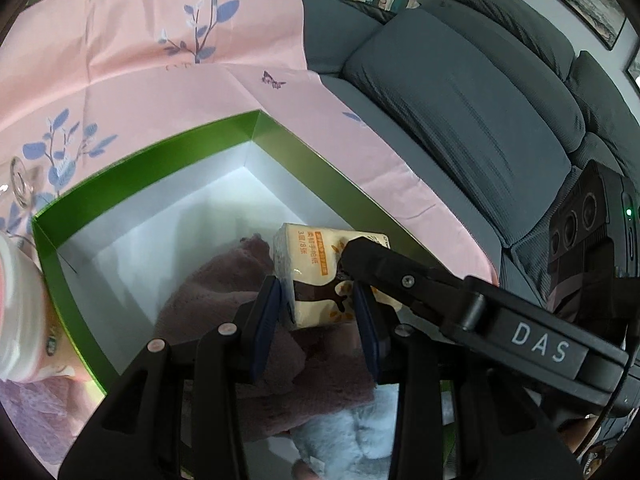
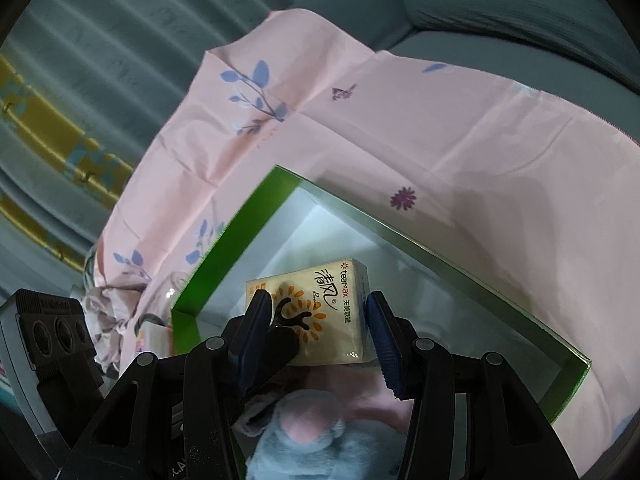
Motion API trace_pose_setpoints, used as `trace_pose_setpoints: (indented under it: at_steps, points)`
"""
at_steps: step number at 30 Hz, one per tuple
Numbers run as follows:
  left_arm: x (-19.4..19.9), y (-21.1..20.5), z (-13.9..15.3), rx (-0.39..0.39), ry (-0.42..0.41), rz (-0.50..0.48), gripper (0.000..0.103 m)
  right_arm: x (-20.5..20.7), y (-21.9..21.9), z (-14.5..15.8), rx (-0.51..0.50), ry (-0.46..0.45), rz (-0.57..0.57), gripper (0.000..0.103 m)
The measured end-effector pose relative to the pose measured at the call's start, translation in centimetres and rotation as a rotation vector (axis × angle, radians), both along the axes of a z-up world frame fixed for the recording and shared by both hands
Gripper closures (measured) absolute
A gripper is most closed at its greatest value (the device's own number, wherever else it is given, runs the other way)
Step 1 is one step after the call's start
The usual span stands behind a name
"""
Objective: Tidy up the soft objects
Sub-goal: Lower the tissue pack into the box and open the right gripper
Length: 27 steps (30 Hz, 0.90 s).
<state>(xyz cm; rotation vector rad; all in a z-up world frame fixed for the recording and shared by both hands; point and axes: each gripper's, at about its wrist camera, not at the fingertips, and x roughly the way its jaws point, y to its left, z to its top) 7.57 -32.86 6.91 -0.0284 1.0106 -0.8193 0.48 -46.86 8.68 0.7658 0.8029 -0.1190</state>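
Tissue pack (image 1: 320, 272), cream with orange print, sits inside the green box (image 1: 160, 160), resting on a mauve towel (image 1: 224, 300) near the box's right wall. Both tools meet at it. In the left wrist view the left hand-held gripper (image 1: 320, 320) has its blue pads on either side of the pack's near end, apparently touching, so I judge it grasping the pack. The right hand-held gripper (image 2: 320, 336) straddles the same pack (image 2: 316, 312) from the other side; a gap shows beside at least one pad, and one of the left tool's black fingers crosses in front, so I cannot tell whether it is clamped or merely open around it.

A blue-grey plush toy (image 2: 304, 448) with a pink patch lies at the near end of the box, beside the towel. The box stands on a pink floral cloth (image 1: 140, 60), with a grey sofa (image 1: 460, 100) to the right.

Towel, plush and tissues are already boxed. Crumpled fabric (image 2: 108, 312) outside the box, on the left in the right wrist view, may remain to be put away.
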Motion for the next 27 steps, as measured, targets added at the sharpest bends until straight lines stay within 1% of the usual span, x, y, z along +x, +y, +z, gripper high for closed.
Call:
trace_pose_setpoints:
  at_steps: [14,22,27]
  points:
    - [1.1,-0.6,-1.1,0.035,0.073,-0.009,0.068,0.5,-0.2,-1.0,0.022,0.074,-0.008,0.051]
    - [1.3,-0.4,-1.8,0.05,0.101,0.012,0.068,0.6,0.2,-1.1,-0.019,0.111,-0.024,0.051]
    - [0.8,-0.3,-1.2,0.057,0.076,0.023,0.065,0.2,0.3,-0.6,-0.034,0.082,-0.031,0.051]
